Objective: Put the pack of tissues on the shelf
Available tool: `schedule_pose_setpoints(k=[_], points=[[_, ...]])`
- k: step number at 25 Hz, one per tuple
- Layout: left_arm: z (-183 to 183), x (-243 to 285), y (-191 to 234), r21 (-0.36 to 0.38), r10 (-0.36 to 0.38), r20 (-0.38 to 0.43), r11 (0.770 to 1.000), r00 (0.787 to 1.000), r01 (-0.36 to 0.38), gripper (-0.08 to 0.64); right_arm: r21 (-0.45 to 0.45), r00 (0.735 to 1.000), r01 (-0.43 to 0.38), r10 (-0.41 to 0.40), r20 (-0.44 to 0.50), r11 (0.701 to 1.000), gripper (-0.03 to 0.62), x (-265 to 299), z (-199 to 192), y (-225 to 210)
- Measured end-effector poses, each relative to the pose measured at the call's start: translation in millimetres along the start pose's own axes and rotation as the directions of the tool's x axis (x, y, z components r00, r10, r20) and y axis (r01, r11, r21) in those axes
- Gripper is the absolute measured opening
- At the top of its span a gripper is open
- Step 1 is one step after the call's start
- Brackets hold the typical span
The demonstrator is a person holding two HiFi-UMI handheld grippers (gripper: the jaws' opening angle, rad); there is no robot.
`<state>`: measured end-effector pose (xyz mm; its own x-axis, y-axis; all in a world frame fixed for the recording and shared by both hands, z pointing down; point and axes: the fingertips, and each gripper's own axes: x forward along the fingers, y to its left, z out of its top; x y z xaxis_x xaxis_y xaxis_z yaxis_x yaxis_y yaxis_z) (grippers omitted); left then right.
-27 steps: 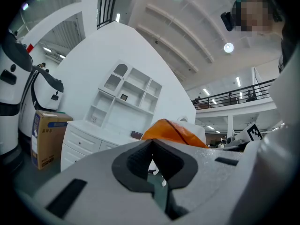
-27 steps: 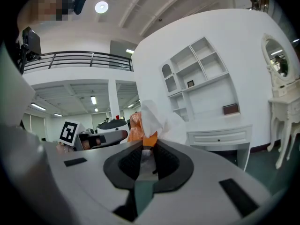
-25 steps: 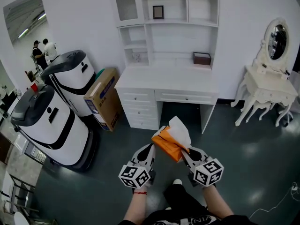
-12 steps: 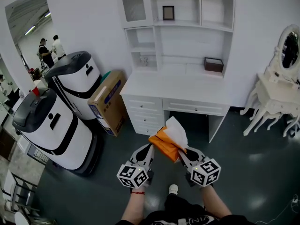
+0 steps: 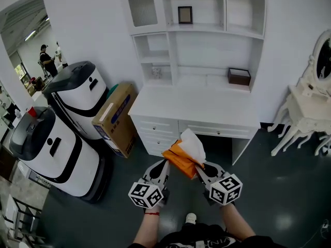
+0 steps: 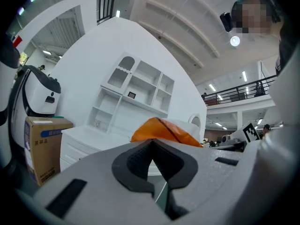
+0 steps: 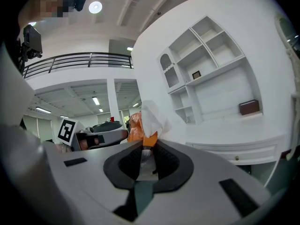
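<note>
An orange pack of tissues [image 5: 180, 160] with a white tissue [image 5: 192, 145] sticking out of its top hangs between my two grippers, above the dark floor in front of the white desk [image 5: 196, 105]. My right gripper [image 5: 199, 167] is shut on the pack's right end; orange wrapper [image 7: 149, 139] shows between its pads. My left gripper [image 5: 165, 164] has its jaws closed at the pack's left end [image 6: 161, 131], pinching the wrapper's edge. The white shelf unit [image 5: 207, 40] rises from the desk straight ahead.
On the shelves stand a small picture frame [image 5: 184, 14] and a brown box [image 5: 239, 76]. Two white-and-black machines [image 5: 54, 149] and a cardboard box [image 5: 116, 119] stand at the left. A white dressing table [image 5: 310, 112] stands at the right. People [image 5: 47, 61] stand far left.
The desk and shelves have come nearer and larger in the head view. Both grippers and the pack keep the same places relative to each other.
</note>
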<state>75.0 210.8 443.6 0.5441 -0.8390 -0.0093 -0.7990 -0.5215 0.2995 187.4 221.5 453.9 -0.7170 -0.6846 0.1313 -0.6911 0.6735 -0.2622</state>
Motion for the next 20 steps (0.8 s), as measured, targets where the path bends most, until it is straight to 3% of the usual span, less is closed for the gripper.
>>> schedule_pose_setpoints(k=[3, 11, 20], points=[[-0.5, 26.7, 17.2, 0.025, 0.002, -0.022, 1.000, 1.000, -0.002, 0.006, -0.001, 1.000, -0.001, 0.001, -0.001, 1.000, 0.026, 23.2, 4.6, -19.5], [-2.3, 75.3, 49.8, 0.004, 0.004, -0.015, 1.000, 1.000, -0.004, 0.006, 0.002, 1.000, -0.009, 0.009, -0.009, 1.000, 0.026, 67.5, 12.0, -63.7], [-5.3, 85.4, 85.8, -0.016, 0.037, -0.025, 0.999, 0.999, -0.038, 0.006, 0.025, 0.998, -0.046, 0.046, -0.031, 0.999, 0.026, 110.0, 6.4, -69.7]])
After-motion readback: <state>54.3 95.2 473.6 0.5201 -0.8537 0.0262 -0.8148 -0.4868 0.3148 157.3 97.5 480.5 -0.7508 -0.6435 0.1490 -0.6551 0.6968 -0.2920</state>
